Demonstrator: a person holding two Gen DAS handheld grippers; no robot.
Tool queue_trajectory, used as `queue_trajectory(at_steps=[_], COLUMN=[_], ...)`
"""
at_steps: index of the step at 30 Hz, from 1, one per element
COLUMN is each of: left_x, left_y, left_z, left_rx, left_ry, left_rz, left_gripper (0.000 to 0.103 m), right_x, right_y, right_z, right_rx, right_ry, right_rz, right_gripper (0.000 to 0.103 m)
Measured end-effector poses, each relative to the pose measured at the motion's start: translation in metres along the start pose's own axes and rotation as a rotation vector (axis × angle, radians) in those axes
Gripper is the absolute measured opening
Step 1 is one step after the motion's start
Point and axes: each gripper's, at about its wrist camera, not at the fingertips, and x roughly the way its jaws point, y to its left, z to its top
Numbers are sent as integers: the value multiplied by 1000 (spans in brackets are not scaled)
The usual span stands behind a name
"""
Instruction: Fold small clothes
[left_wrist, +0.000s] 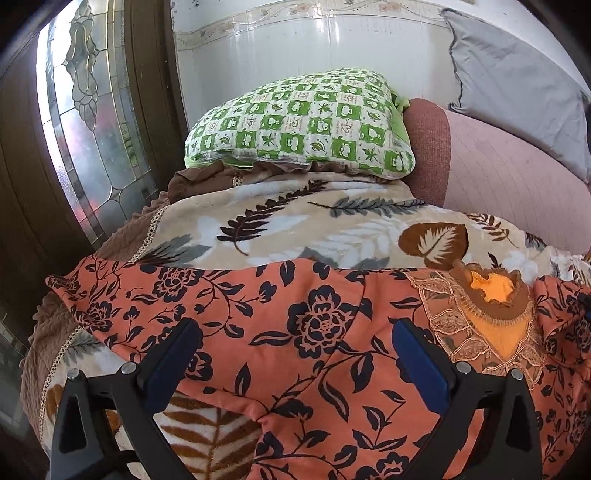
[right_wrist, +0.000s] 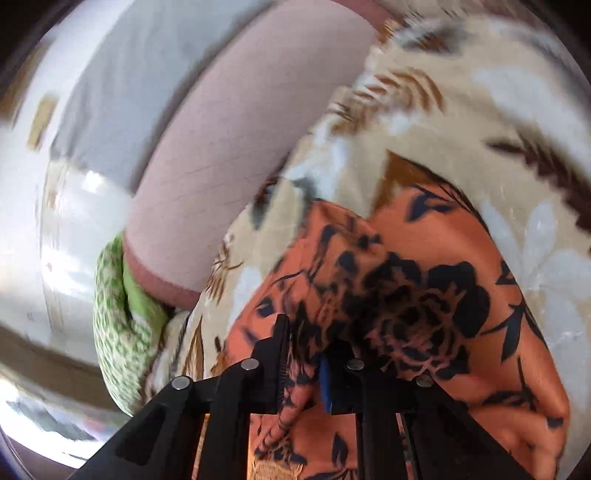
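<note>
The garment is salmon-orange with navy-black flowers and leafy vines, its neckline trimmed in brown lace over a bright orange lining. It lies on a beige blanket printed with brown, grey and white leaves. Behind are a green-and-white checked pillow, a dusty pink cushion and a grey pillow.

Black tongs with blue pads and silver screws.
</note>
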Motion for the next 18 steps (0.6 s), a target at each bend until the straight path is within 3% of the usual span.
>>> queue_trajectory(at_steps=[7,9,12,15,18], left_x=[-9,-8,-5,-3,0], left_y=[27,41,63,74,70], left_z=[6,8,9,8,5], left_rx=[-68,-110,-171,-222,-215], left_ry=[-11,-3,17,30,45], left_rz=[-9,-9,-3,1,-3], left_gripper=[103,103,103,103,103], right_x=[-52,-60,-60,-60,-46], right_y=[84,120,155,150,108], right_z=[-58,-84,-119,-127,-110], right_rx=[-227,-304,-380,-295,-150], right_ry=[30,73,131,168,221], right_rz=[185,247,274,314,299], right_gripper=[12,12,12,13,16])
